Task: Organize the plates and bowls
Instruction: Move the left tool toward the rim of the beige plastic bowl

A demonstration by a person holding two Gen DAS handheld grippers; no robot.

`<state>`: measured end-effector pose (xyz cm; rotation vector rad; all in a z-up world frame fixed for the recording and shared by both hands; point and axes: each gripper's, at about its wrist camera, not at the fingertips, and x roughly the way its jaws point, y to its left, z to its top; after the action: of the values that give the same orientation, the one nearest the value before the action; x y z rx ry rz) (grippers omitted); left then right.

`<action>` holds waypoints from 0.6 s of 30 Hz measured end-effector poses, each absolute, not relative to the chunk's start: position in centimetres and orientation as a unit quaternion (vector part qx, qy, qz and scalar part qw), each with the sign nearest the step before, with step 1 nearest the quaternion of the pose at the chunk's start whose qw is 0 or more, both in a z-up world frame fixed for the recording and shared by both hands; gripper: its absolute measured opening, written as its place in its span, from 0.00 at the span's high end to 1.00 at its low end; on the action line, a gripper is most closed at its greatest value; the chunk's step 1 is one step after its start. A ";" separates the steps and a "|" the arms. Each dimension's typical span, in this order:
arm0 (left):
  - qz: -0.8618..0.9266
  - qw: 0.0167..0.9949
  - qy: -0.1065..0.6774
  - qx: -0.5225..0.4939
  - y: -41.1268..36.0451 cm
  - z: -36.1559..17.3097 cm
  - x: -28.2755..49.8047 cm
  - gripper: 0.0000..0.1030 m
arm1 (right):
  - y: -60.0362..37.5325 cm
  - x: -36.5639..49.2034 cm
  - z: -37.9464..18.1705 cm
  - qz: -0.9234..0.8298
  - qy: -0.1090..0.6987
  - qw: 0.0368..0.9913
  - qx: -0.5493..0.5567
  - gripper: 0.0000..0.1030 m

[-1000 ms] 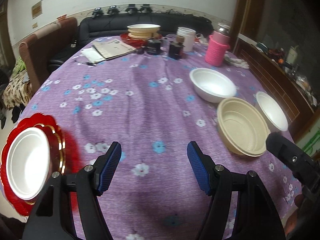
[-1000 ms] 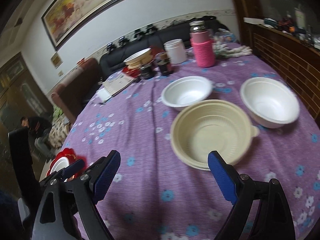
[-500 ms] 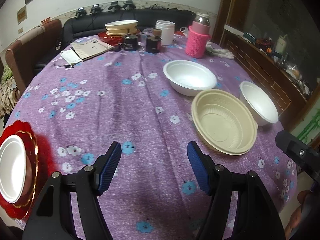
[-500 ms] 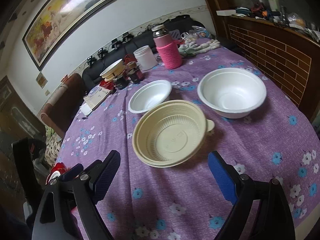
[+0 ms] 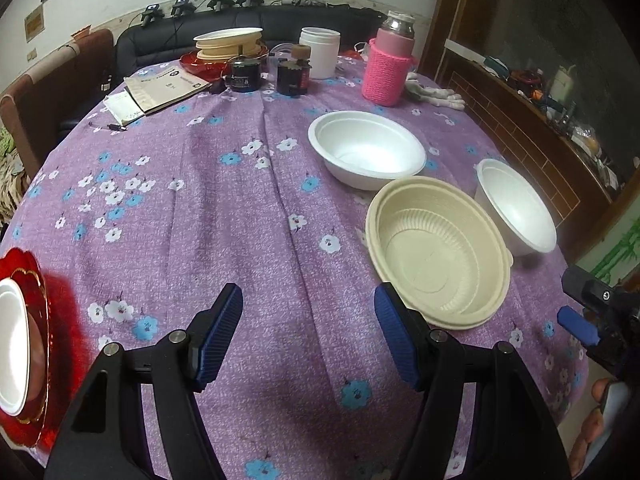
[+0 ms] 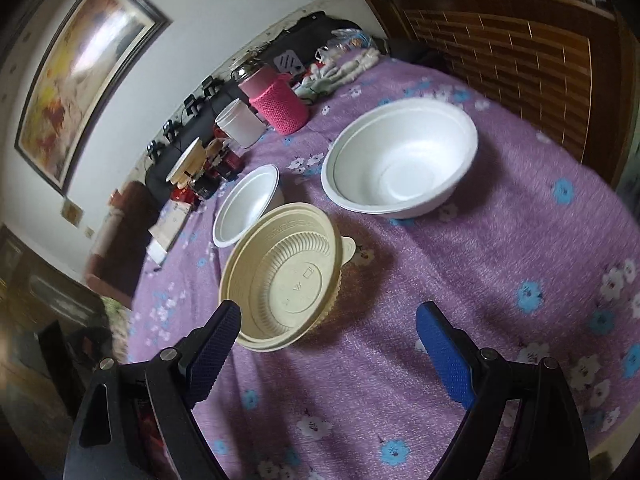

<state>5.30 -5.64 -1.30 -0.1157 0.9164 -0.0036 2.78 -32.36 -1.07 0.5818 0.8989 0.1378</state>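
Left gripper [image 5: 308, 336]: jaws partly open with nothing between them, low in the left wrist frame over bare purple cloth.
Right gripper [image 6: 326, 346]: jaws wide open and empty, at the bottom of the right wrist frame; the left finger's tip is just beside the beige bowl's near rim.
Beige bowl [image 6: 286, 282]: centre of the right wrist frame, on the surface [image 5: 224, 216]; right of centre in the left wrist frame.
White bowls: one large [image 6: 400, 160] at upper right of the right wrist frame, one smaller [image 6: 248, 210] just behind the beige bowl.
Red plate [image 5: 40, 344]: far left edge of the left wrist frame, with a white dish [image 5: 12, 344] on it.
Pink-sleeved bottle [image 5: 388, 66]: upper right of centre in the left wrist frame.
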 end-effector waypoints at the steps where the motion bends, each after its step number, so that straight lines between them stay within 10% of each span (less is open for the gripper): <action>1: -0.001 0.895 0.443 -0.055 -5.8 -1.3 5.5 0.34 | -32.6 2.9 -1.1 0.066 0.429 0.856 0.282 0.12; 18: -0.010 0.890 0.453 -0.055 -7.5 -1.8 7.7 0.34 | -33.0 5.3 -2.4 0.081 0.457 0.831 0.308 0.12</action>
<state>7.67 -7.48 -1.80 -0.1142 0.9403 -0.0218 5.26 -33.04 -2.44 0.6530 0.9690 0.1725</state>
